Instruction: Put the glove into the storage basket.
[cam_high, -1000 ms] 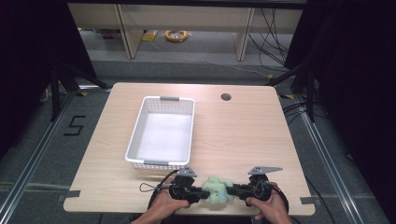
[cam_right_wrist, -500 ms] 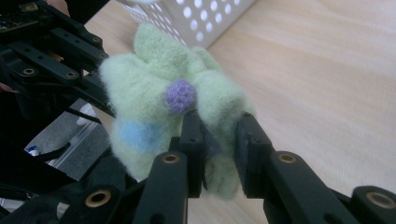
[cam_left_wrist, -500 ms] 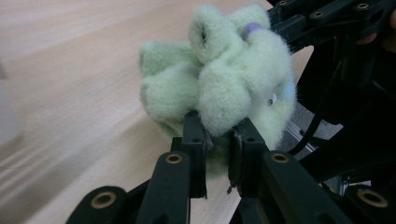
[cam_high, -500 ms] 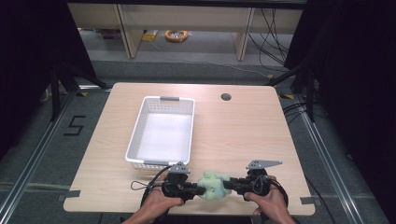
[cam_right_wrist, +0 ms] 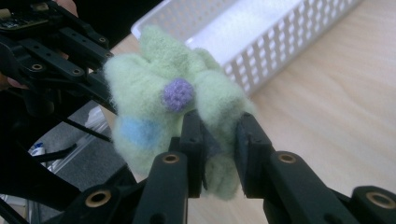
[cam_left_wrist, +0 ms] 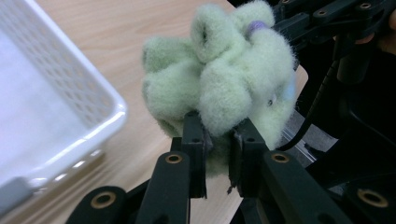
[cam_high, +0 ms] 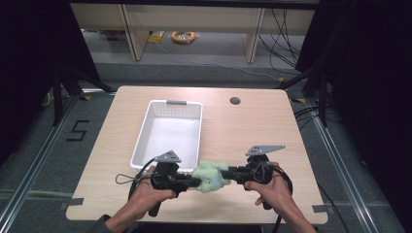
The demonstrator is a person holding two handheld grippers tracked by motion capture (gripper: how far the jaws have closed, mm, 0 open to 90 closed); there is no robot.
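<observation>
A fluffy pale green plush toy [cam_high: 210, 175] with a purple knob [cam_right_wrist: 178, 93] and a blue patch [cam_right_wrist: 137, 131] hangs between both grippers, just above the table's front edge. My left gripper [cam_high: 193, 181] is shut on the toy's left side; its jaws pinch a fold of fleece [cam_left_wrist: 219, 116]. My right gripper [cam_high: 228, 174] is shut on the toy's right side, pinching the fleece [cam_right_wrist: 219, 119] below the knob. The two grippers face each other, held in a person's hands.
A white perforated basket [cam_high: 146, 130] stands empty on the wooden table [cam_high: 252, 131], just behind and left of the toy; its corner [cam_left_wrist: 112, 112] is close to the left gripper. A cable hole [cam_high: 235, 101] lies at the back right.
Both grippers and the toy between them have risen slightly and shifted a little forward, toward the basket's near right corner. Both grips are unchanged.
</observation>
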